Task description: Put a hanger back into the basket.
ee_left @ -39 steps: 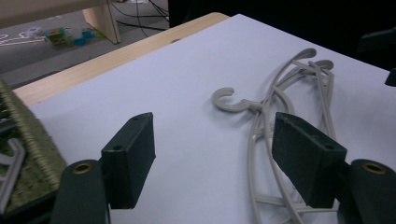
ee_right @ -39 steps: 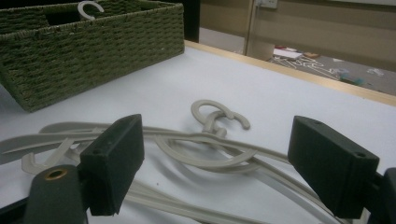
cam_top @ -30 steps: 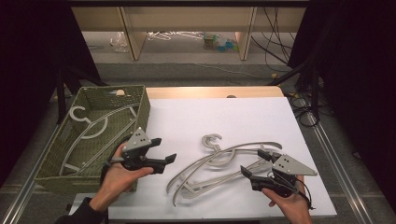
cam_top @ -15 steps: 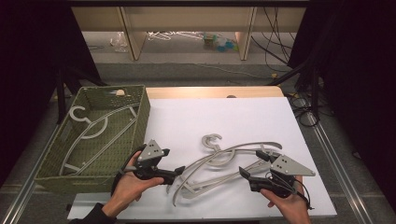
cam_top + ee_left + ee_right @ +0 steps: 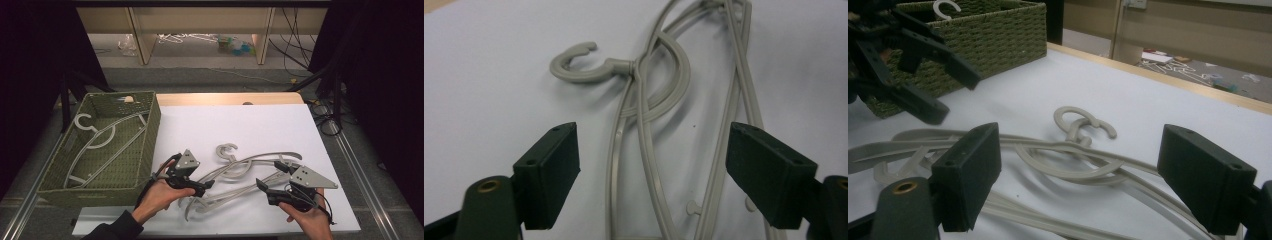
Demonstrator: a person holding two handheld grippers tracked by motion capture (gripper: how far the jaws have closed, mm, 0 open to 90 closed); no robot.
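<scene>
Looking along my left gripper (image 5: pixel 651 165) in its own view, I see its jaws spread wide with nothing between the pads, straddling the long grey arms of the hangers (image 5: pixel 644 130) on the white table (image 5: pixel 489 75); one hook (image 5: pixel 574 67) lies curled to the left of the stems, a detail the high view renders only small; the high view in turn shows the green woven basket (image 5: pixel 150 125) at the table's left, with one more pale hanger (image 5: pixel 95 140) lying inside it, which the left gripper view leaves out; my right gripper view catches a corner of that basket (image 5: pixel 998 30) and the left gripper (image 5: pixel 938 85) hovering low in front of it, jaws apart.

Counting: two grippers; one basket; one hanger in the basket; the loose hangers (image 5: pixel 240 175) on the table are tangled, with two hooks (image 5: pixel 1083 125) overlapping in the right gripper view, so at least two, and I cannot tell more exactly.

My left hand (image 5: pixel 160 195) reaches in from the bottom of the high view, its gripper (image 5: pixel 202 187) pointing right at the left end of the pile; my right hand (image 5: pixel 307 215) holds the right gripper (image 5: pixel 260 187) low, pointing left at the pile's right end; its jaws (image 5: pixel 1078 180) are wide apart too, holding nothing, the hangers just ahead of them.
</scene>
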